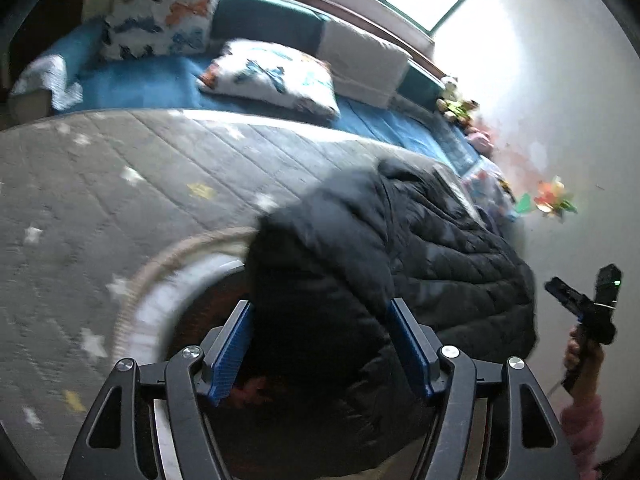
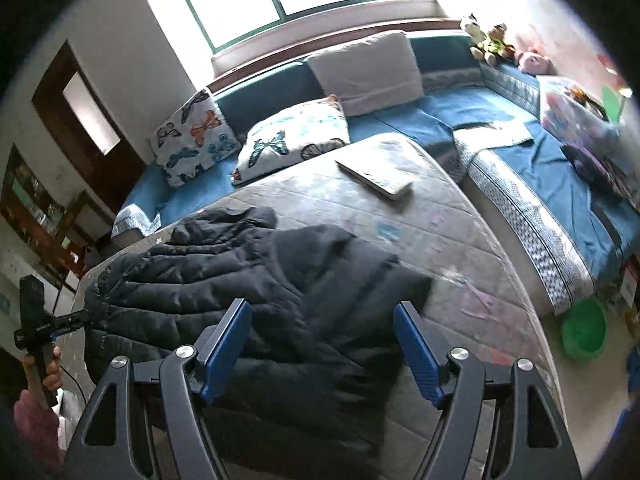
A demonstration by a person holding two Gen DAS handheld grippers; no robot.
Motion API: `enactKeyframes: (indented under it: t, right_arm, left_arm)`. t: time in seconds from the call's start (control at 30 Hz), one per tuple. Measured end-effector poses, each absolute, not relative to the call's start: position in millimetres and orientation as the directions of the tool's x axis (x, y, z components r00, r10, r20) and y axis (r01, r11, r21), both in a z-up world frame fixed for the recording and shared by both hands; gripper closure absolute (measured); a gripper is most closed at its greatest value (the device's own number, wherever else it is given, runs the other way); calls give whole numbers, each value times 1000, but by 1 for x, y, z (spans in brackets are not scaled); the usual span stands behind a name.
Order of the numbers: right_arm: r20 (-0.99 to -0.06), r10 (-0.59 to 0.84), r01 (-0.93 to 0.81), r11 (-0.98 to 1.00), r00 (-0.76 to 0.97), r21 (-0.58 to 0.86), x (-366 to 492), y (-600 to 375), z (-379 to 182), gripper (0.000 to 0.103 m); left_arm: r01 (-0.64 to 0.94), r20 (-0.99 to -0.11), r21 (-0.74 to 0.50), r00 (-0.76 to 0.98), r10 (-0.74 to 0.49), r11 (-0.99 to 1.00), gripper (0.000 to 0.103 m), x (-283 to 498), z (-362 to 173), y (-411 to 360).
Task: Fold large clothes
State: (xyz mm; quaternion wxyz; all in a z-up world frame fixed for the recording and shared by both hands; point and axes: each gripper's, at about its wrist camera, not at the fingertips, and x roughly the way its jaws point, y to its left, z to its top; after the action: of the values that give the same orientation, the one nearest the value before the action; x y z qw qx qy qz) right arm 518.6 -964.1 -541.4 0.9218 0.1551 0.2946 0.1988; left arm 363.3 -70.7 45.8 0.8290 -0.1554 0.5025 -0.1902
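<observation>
Two sets of blue-padded tongs, the left tongs point(image 1: 320, 344) and the right tongs point(image 2: 322, 346), stand wide apart with nothing pinched between their pads. Both hover just above the black quilted puffer jacket point(image 2: 240, 280), which lies folded over itself on the grey quilted star-patterned mattress point(image 1: 120, 184), near its edge, well apart from the butterfly-print pillow point(image 2: 288, 142).
</observation>
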Motion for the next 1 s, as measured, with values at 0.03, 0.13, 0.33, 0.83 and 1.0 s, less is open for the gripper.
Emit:
enactKeyframes:
  t: [0.03,0.13,0.33,0.83,1.0]
  right_arm:
    - [-482,462,-280,871,744,403,522,-958,-541,22]
    - [-496,462,-273,872,735,407,538,-941,-548,22]
    - [-593,385,-186,911,707,369,571,-917,-578,22]
    - [-625,297,-160,950,722,267,565,-901,-581,22]
    - [-569,287,-163,952,771,259,533,-907,-561,22]
  left_arm:
    - [154,-773,-435,442,-456,887,31,359,52,-65]
    - [190,-723,-446,499,-478,874,31,349,71,-55]
    - [296,-685,-413,523,-508,861,32,353,95,-86]
    - [213,-783,-400,426,-453,891,49,417,4,-142]
    - [249,-783,-276,502,-367,928,48,393,28,-143]
